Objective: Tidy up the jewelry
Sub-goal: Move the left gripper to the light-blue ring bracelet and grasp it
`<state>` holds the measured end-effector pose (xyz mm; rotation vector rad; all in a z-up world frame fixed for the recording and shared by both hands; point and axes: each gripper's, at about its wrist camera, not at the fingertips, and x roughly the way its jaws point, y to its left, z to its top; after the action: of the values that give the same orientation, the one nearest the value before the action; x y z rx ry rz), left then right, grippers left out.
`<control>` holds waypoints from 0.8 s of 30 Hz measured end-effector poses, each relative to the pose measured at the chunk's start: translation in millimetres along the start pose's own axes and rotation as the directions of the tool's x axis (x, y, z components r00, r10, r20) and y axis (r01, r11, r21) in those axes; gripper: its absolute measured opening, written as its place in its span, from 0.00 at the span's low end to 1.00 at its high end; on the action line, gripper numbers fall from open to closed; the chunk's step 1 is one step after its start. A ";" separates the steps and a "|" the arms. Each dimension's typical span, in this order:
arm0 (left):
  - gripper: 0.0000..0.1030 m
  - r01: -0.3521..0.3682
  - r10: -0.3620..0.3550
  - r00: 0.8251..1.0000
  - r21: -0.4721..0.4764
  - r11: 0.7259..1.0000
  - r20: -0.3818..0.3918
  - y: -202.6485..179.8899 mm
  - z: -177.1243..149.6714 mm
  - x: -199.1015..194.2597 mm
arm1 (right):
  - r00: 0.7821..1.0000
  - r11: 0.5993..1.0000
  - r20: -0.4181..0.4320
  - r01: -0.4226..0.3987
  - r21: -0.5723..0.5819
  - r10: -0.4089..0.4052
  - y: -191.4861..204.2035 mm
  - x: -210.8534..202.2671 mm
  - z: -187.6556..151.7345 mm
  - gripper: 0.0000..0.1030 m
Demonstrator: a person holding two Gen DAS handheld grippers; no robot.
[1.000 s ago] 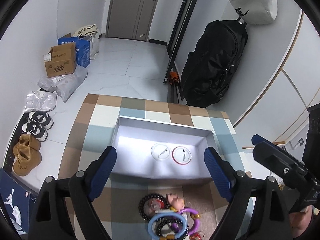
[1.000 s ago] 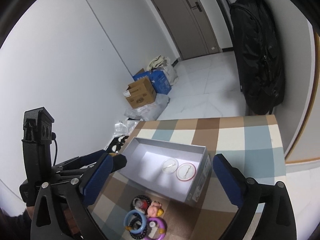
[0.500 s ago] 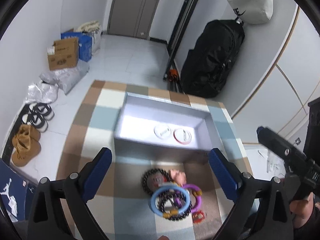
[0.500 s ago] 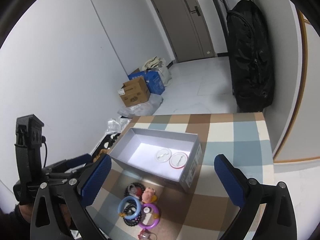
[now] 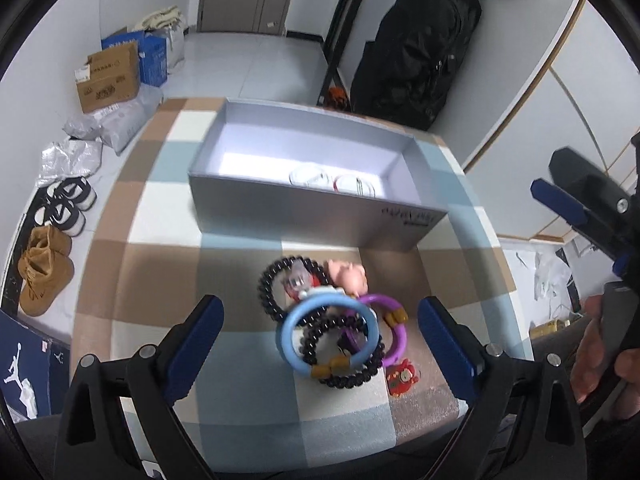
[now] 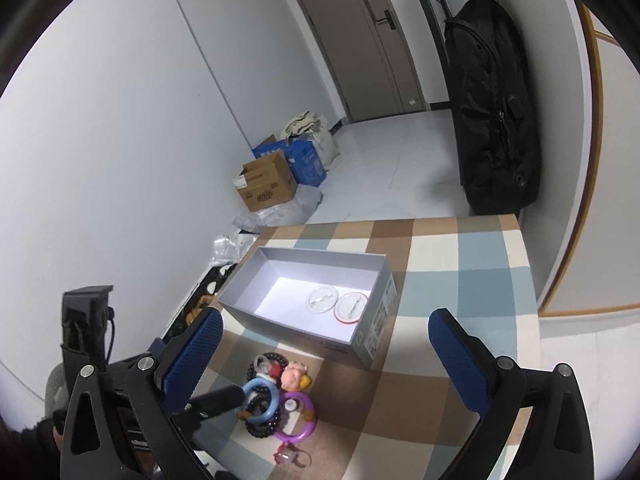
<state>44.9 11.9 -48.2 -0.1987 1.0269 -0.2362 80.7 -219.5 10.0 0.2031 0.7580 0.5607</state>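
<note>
A pile of jewelry lies on the checked tablecloth (image 5: 160,216) in front of an open grey box (image 5: 320,216). It holds a light blue bangle (image 5: 328,330), a purple ring (image 5: 394,332), black bead bracelets (image 5: 276,284), a pink pig figure (image 5: 348,274) and a red charm (image 5: 402,376). Two round badges (image 5: 310,178) lie inside the box. My left gripper (image 5: 318,308) hovers open over the pile, its jaws wide to either side. In the right wrist view one left finger (image 6: 220,398) reaches the blue bangle (image 6: 262,400). My right gripper (image 6: 324,320) hangs open and empty, to the right of the pile and box (image 6: 304,292).
The table ends close behind the box and at both sides. Beyond it on the floor are cardboard boxes (image 5: 108,76), plastic bags (image 5: 72,156) and shoes (image 5: 44,276) at the left. A black bag (image 5: 416,52) stands behind. A hand (image 5: 600,352) holds the right gripper.
My left gripper has sunk and tilted down toward the jewelry pile, which now sits between its jaws, and the jaws stand slightly wider. The right gripper has drawn back a little from the box.
</note>
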 end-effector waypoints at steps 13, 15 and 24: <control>0.92 -0.023 0.020 0.994 -0.037 0.999 -0.104 8.4 -6.5 18.1 | 1.000 1.000 -0.016 -0.012 0.011 0.013 -2.2 -3.6 -1.4 1.00; 0.92 -0.023 0.019 0.993 -0.032 0.999 -0.115 5.8 -7.8 21.4 | 1.000 1.000 -0.015 -0.012 0.007 0.012 -1.5 -4.2 -1.7 1.00; 0.74 -0.037 0.039 0.990 0.017 0.999 -0.132 -3.9 -11.1 26.0 | 1.000 1.000 -0.016 -0.010 0.012 0.010 -3.4 -4.9 -3.7 1.00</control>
<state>47.9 0.1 -74.1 -0.1516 1.1593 -0.2241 76.6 -225.1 9.0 0.2137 0.7765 0.5681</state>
